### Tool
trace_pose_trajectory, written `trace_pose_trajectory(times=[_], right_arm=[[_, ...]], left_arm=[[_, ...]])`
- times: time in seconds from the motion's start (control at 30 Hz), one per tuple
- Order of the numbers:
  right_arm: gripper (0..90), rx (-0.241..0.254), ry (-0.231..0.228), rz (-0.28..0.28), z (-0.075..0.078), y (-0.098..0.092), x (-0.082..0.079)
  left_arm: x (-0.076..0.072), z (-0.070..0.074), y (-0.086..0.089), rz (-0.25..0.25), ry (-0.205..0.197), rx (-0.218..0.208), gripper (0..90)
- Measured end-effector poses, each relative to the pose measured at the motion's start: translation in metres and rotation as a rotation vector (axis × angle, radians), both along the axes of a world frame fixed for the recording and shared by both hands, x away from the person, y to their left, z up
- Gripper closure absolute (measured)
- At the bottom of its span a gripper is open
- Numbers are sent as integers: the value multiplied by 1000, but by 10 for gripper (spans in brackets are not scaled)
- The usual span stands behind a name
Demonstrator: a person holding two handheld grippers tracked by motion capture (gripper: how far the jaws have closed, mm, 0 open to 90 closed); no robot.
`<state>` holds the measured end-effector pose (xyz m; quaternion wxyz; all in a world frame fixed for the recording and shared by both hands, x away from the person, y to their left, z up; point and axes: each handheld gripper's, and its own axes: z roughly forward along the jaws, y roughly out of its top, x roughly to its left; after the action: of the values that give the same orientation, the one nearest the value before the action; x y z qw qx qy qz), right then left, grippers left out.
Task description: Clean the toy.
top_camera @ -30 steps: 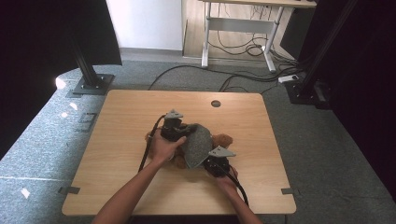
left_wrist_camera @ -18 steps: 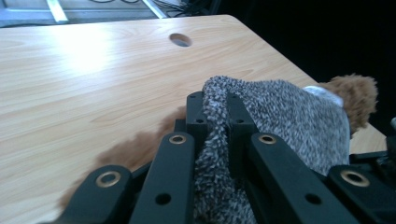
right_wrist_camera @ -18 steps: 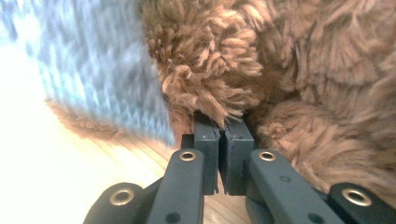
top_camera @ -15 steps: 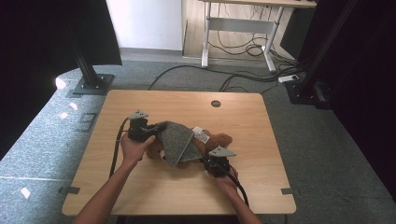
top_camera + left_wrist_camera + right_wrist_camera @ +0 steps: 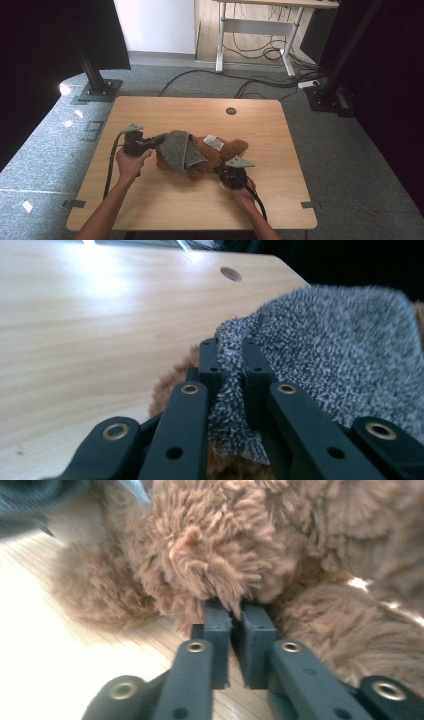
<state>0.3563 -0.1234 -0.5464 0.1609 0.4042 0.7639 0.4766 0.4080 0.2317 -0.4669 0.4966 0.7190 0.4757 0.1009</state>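
A brown teddy bear [image 5: 220, 152] lies on its side in the middle of the wooden table [image 5: 165, 200], with a white tag [image 5: 213, 142] on top. A grey fuzzy cloth [image 5: 180, 150] is draped over its left part. My left gripper [image 5: 159, 139] is shut on the cloth's left edge; in the left gripper view the cloth [image 5: 320, 355] is pinched between the two jaws of that gripper [image 5: 231, 357]. My right gripper [image 5: 220, 171] sits at the bear's near side, shut on a tuft of its fur [image 5: 210, 560], as the right gripper [image 5: 234, 611] shows in its own view.
A round cable hole [image 5: 230, 110] sits near the table's far edge. Black stand bases [image 5: 95, 90] rest on the grey carpet at the far left and far right [image 5: 325, 97]. A desk frame [image 5: 255, 30] and loose cables lie on the floor beyond.
My left gripper has pulled the grey cloth's edge leftward, spreading it over the bear, then come back a little right. The right gripper has stayed put on the bear.
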Motion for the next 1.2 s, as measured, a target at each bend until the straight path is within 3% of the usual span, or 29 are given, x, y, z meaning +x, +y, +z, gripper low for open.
trace_pose_trajectory(times=[0.2,0.37,0.5,0.67,0.77,0.9,0.97,1.07,1.2], right_arm=[[702,25,-27,10,23,-10,-8],[586,28,-109,53,55,-6,-19],[516,40,-134,58,86,3,-1],[421,15,-92,61,106,25,42],[342,-26,-10,71,103,39,65],[284,-96,85,93,84,45,77],[290,-107,68,101,78,44,74],[381,-109,59,101,73,42,69],[559,-82,56,109,66,35,61]], left_arm=[[-7,-12,-1,-19,-16,-29,834],[-19,-15,-5,-36,-55,-18,837],[-26,-18,-4,-40,-53,-40,838],[-29,-18,-4,-41,-53,-44,838],[-32,-19,-4,-46,-55,-45,838],[-34,-20,-3,-53,-46,-64,838],[-36,-21,-3,-55,-43,-69,838],[-37,-21,-4,-62,-35,-79,838],[-40,-16,-1,-75,-24,-126,835]])
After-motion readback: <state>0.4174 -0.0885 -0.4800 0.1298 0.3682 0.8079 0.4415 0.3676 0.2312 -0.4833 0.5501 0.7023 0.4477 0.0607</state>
